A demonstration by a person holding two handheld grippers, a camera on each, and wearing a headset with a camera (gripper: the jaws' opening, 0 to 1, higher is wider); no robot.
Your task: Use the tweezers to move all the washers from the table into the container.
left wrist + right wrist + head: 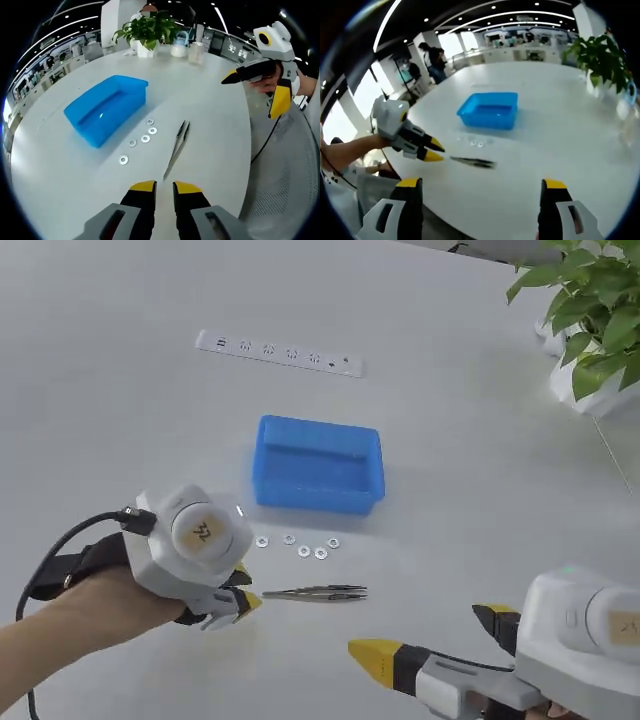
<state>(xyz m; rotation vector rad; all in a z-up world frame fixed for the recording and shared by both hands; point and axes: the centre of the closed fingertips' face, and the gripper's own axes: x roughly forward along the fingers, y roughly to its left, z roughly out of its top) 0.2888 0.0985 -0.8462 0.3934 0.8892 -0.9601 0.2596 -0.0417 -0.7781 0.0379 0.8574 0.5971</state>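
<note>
Right gripper [418, 630], nearest my headset camera, hangs with its jaws spread wide and empty, well apart from the tweezers [315, 592]. These lie flat on the table [480, 490] just ahead of the left gripper [246, 588], whose jaws stand narrowly parted and grip nothing. I judge the task not yet begun: five washers [304, 551] rest just beyond the tweezers, and the blue container [315, 495] farther on looks empty.

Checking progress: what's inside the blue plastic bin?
Blue plastic bin: nothing seen inside; the floor behind its near wall is hidden. Five metal washers lie outside on the table.
</note>
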